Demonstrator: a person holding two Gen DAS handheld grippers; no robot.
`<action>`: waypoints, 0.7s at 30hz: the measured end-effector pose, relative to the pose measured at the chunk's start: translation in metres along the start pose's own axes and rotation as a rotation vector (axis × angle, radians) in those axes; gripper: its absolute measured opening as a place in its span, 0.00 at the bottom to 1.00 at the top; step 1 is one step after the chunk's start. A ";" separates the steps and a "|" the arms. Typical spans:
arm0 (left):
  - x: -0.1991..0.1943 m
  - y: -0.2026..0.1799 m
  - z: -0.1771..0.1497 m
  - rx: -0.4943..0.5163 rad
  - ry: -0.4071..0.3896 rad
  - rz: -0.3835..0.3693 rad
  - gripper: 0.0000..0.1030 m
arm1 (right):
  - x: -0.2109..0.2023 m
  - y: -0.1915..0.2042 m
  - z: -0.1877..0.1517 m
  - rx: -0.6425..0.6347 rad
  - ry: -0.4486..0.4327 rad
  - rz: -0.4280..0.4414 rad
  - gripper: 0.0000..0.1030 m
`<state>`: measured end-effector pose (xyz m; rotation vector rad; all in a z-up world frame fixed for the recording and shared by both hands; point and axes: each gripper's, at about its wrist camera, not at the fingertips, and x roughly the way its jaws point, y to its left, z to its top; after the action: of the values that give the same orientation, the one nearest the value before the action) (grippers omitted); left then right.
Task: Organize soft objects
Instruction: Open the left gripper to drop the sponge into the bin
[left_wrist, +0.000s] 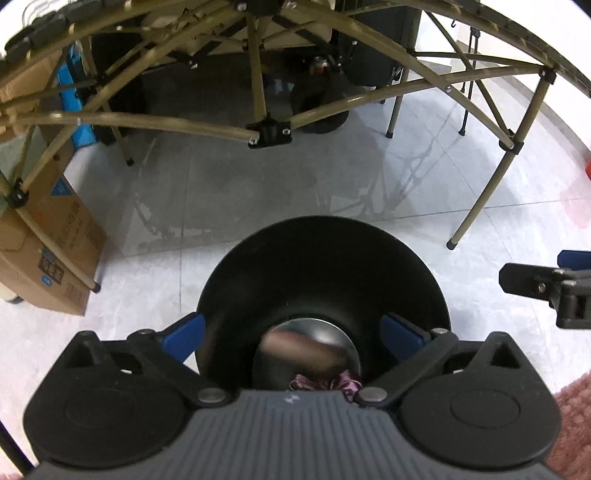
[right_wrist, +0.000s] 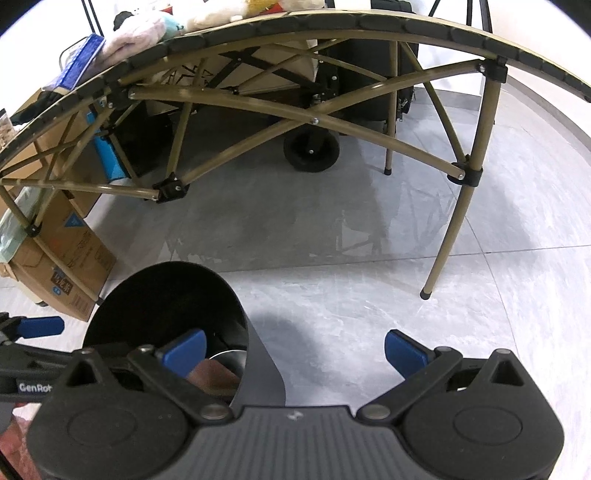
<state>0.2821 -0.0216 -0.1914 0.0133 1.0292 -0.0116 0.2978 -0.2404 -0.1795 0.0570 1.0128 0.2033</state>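
A crumpled purple cloth (left_wrist: 327, 384) lies at the bottom of a black bin (left_wrist: 321, 258), low in the left wrist view and partly hidden by the left gripper's body. The left gripper (left_wrist: 293, 334) hangs over the bin's mouth with its jaws spread wide and nothing between the blue pads (left_wrist: 184, 332); the cloth sits below and between them, untouched. The bin's shiny floor (left_wrist: 306, 343) reflects a blurred pinkish shape. The right gripper (right_wrist: 295, 345) hovers just to the right of the bin, jaws likewise wide apart and empty, its left pad (right_wrist: 186, 347) over the bin's rim and its right pad over bare grey floor tiles (right_wrist: 369, 295). Ahead of both grippers stands a folding table (right_wrist: 332, 122) with tan crossed legs; its nearest leg foot (right_wrist: 426, 293) lies forward and right of the right gripper. Plush items (right_wrist: 136, 40) rest on the tabletop. A cardboard box (right_wrist: 70, 258) stands forward-left, close to the bin. A wheeled cart (right_wrist: 312, 147) sits farther back beneath the table. Open tiled floor lies between bin and table legs.
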 end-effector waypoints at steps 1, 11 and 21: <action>-0.001 -0.002 0.000 0.010 -0.005 0.007 1.00 | 0.000 0.000 0.000 0.000 0.000 0.001 1.00; -0.003 0.002 0.002 -0.002 -0.009 0.016 1.00 | 0.004 0.002 0.000 -0.006 0.009 0.005 1.00; -0.038 0.019 0.014 -0.042 -0.105 0.027 1.00 | -0.014 0.014 0.008 -0.026 -0.052 0.062 1.00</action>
<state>0.2744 -0.0030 -0.1513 -0.0110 0.9244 0.0337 0.2952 -0.2293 -0.1612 0.0699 0.9567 0.2703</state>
